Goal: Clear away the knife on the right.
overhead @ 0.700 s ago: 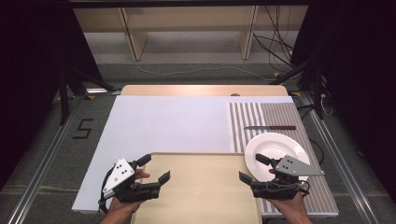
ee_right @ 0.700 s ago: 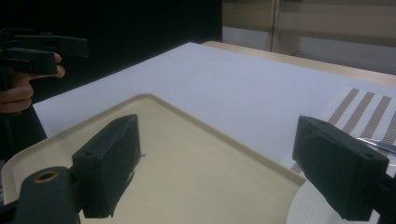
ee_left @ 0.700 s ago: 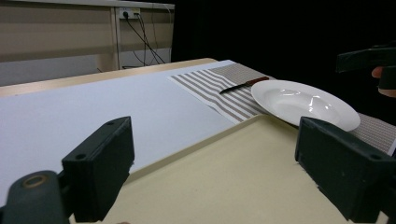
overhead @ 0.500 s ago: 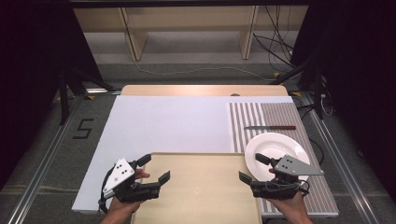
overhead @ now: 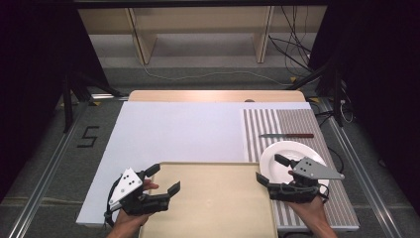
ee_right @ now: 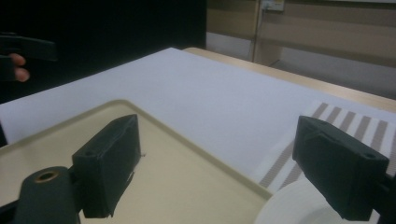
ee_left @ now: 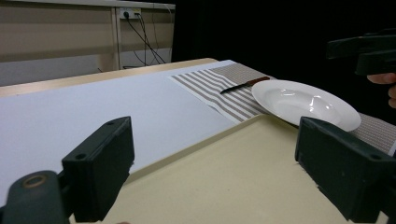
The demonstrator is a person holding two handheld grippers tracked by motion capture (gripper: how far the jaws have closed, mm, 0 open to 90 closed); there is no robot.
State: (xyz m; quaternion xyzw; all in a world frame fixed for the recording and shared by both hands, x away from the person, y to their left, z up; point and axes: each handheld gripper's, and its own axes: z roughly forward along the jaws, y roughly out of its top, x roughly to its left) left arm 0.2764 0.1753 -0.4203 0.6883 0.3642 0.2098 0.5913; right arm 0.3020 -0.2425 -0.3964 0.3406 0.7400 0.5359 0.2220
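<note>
A shallow beige tray [overhead: 208, 198] lies at the near edge of the table, seen close up in the left gripper view [ee_left: 224, 172] and the right gripper view [ee_right: 140, 182]. My left gripper [overhead: 164, 178] hovers open over the tray's far-left corner, jaws wide apart [ee_left: 219, 177] with nothing between them. My right gripper [overhead: 271, 168] is open at the tray's far-right corner [ee_right: 224, 163], one jaw over the tray and the other over a white plate [overhead: 292, 153]. The plate [ee_left: 303, 102] touches the tray's right rim.
A knife [overhead: 286, 135] with a dark red handle lies on the striped placemat [overhead: 267, 124] beyond the plate. A large white mat [overhead: 183, 131] covers the table's middle. Wooden shelving and cables stand behind the table's far edge.
</note>
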